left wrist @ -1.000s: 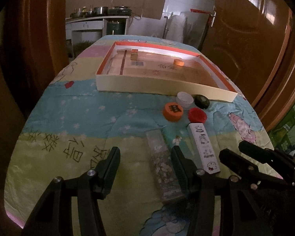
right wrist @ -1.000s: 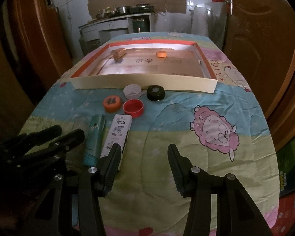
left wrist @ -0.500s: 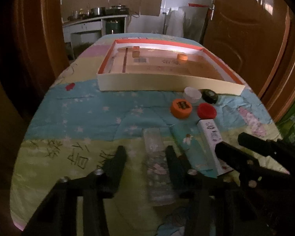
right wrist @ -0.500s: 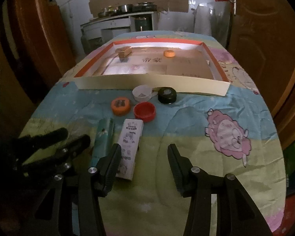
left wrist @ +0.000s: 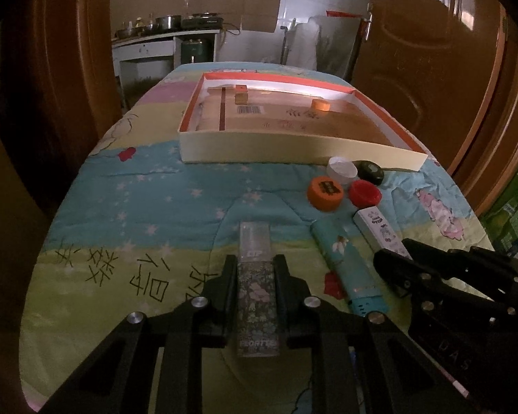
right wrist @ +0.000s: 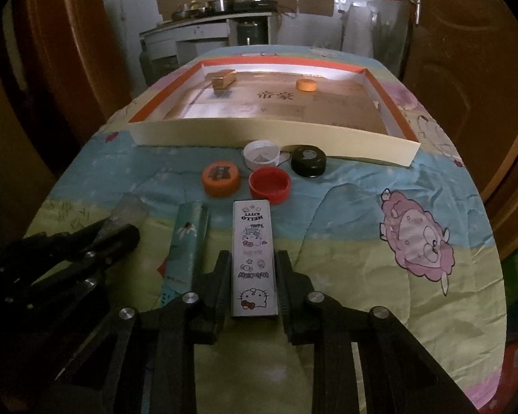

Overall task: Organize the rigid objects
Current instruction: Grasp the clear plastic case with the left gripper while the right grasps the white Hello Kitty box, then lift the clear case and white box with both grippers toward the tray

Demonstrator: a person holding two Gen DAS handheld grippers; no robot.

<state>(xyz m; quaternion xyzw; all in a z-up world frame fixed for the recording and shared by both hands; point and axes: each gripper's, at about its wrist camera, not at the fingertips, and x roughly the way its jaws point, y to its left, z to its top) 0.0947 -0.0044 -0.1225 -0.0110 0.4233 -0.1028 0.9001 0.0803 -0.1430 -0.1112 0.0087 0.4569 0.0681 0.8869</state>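
The left tongs (left wrist: 254,269) are clenched on a floral box (left wrist: 257,286), which lies flat on the quilt (left wrist: 148,207). The right tongs (right wrist: 253,258) are clenched on a white box (right wrist: 253,258), also flat on the quilt. A teal box (right wrist: 186,241) lies between the two. Four caps, orange (right wrist: 221,176), red (right wrist: 269,184), white (right wrist: 261,154) and black (right wrist: 308,160), sit just before the tray (right wrist: 259,134).
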